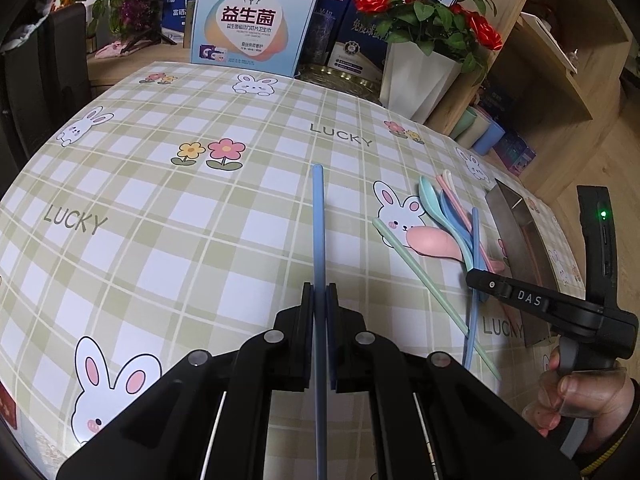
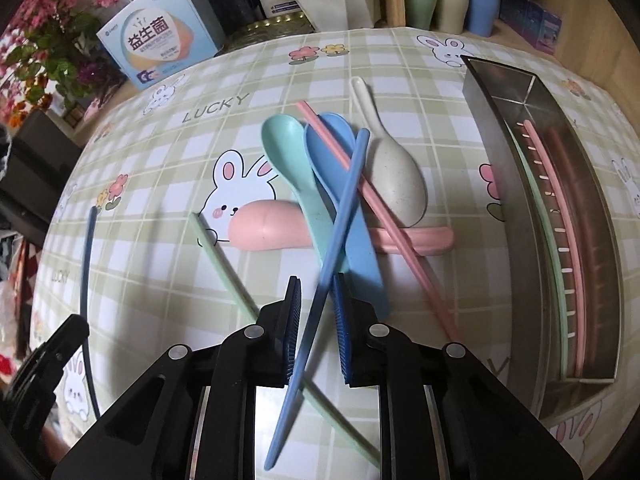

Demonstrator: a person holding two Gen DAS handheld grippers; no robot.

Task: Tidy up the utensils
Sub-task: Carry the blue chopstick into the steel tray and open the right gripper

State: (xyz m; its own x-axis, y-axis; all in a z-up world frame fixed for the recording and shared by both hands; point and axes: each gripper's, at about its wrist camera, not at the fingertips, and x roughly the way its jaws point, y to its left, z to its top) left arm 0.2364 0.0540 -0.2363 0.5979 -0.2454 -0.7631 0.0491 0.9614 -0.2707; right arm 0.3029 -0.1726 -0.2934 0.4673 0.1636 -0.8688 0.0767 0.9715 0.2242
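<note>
A checked bunny-print worktop (image 1: pixel 160 208) carried a utensil pile (image 2: pixel 336 184) beside a steel tray (image 2: pixel 500 168). The left hand-held gripper (image 1: pixel 320 300) clamped a blue chopstick (image 1: pixel 318 216); the right hand-held gripper (image 2: pixel 318 312) stood narrowly apart around another blue chopstick (image 2: pixel 340 216).

We are looking at a smooth, faintly glossy printed tablecloth (image 2: pixel 168 168), seemingly vinyl. The spoons, among them a speckled cream spoon (image 2: pixel 396 176), and the blue chopstick (image 2: pixel 340 216) are showing as matt plastic. The tray (image 2: pixel 492 148) is gleaming as brushed metal. Ribbed blue pads (image 2: pixel 343 320) are lining matt black plastic gripper fingers.
</note>
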